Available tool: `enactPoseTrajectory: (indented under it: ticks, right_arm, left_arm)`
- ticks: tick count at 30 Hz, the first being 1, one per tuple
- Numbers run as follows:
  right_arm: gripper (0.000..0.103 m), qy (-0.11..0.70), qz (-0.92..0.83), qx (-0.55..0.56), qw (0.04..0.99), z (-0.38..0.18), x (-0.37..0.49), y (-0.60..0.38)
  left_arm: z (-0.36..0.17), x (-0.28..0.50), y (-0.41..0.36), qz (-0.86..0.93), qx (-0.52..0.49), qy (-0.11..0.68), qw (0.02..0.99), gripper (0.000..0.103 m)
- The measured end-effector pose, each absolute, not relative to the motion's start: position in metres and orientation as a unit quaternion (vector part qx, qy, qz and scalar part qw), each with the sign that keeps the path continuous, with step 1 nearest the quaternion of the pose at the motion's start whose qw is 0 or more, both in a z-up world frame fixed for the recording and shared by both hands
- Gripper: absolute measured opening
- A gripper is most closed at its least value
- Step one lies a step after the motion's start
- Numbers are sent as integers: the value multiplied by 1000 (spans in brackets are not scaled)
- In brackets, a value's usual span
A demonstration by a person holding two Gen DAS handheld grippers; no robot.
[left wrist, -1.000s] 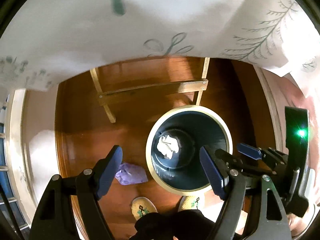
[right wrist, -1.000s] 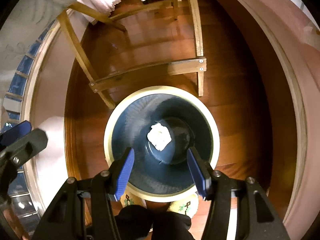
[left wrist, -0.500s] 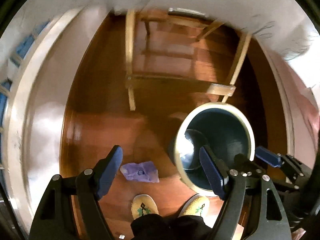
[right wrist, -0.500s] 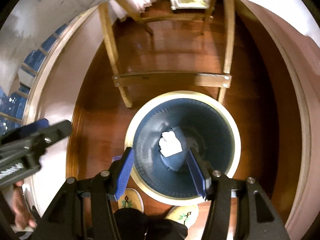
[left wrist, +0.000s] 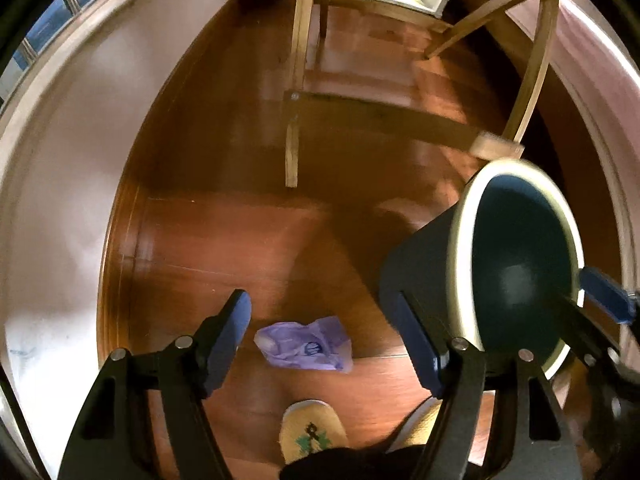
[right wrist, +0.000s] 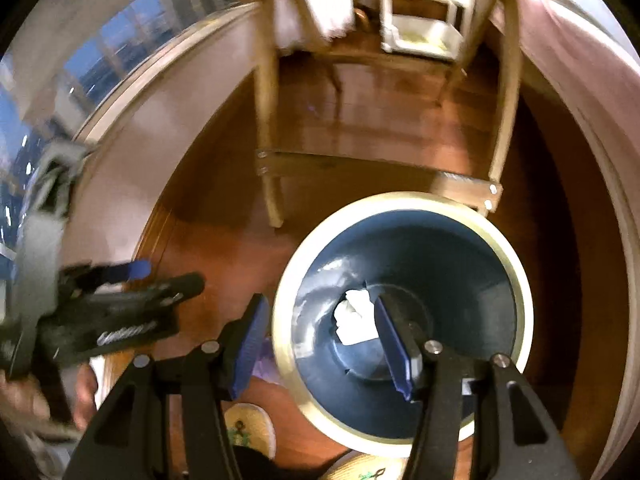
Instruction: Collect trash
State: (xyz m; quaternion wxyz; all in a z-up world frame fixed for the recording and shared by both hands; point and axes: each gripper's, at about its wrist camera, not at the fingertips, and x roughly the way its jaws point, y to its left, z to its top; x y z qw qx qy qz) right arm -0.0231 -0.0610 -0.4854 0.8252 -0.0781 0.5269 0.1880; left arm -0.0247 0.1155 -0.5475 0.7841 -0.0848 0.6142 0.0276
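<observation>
Swinging away from the bin over the last second, the left gripper (left wrist: 324, 340) now looks down at the floor, where a crumpled lilac plastic wrapper (left wrist: 306, 345) lies on the glossy brown wooden boards (left wrist: 248, 240), framed between its widely spread, empty fingers and just ahead of the person's patterned beige slipper (left wrist: 312, 432). To its right, the dark blue round bin with a cream rim (left wrist: 516, 264) has slid from the middle of that view toward the edge. Over on the right, the right gripper (right wrist: 316, 344) hangs above the bin's mouth, jaws wide and holding nothing; a crumpled white paper wad (right wrist: 354, 318) rests on the bin's bottom. One piece therefore looks collected, and my judgement is that the lilac wrapper is the next target for the left gripper, which is aimed at it but not yet touching it
</observation>
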Motion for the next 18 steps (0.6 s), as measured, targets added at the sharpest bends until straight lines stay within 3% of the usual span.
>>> enactPoseTrajectory:
  ticks: [6, 18]
  right_arm:
    - [55, 493, 249, -138, 822, -498, -59, -32]
    - [55, 505, 323, -212, 772, -570, -90, 19]
  left_arm:
    - [-581, -44, 131, 18, -68, 629, 774, 72]
    - [-630, -68, 155, 20, -65, 637, 768, 72]
